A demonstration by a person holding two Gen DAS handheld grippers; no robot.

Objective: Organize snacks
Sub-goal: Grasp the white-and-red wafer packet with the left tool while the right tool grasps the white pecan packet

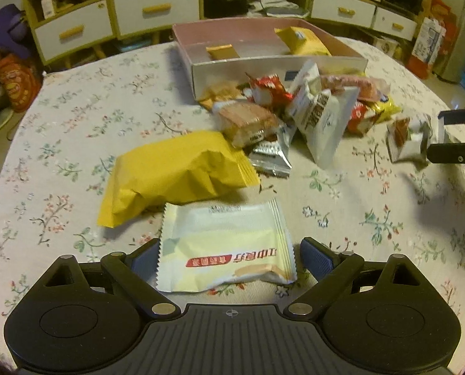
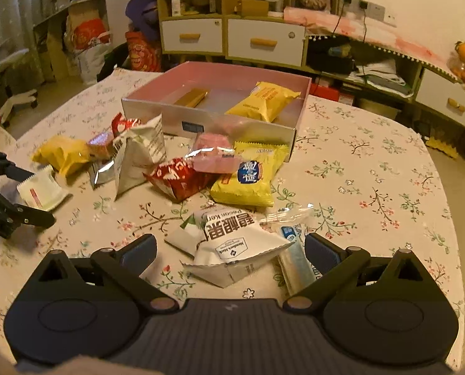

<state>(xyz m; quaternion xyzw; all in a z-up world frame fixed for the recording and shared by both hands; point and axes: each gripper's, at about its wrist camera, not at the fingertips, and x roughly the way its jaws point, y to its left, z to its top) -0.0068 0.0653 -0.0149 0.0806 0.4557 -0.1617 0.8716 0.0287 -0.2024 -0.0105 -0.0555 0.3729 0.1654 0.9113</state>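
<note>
Two tongs over the floral worktop. Left tongs spread wide around a flat cream packet, not clamped. Right tongs likewise released, straddling a white nut pouch. Pink box beyond holds a yellow snack.

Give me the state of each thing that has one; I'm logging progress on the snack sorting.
Left gripper: open, fingers either side of the cream packet lying flat.
Right gripper: open, around the white nut pouch, not closed.
Pink box: open, holding a yellow packet and a gold bar.
Drawers: shut.
</note>
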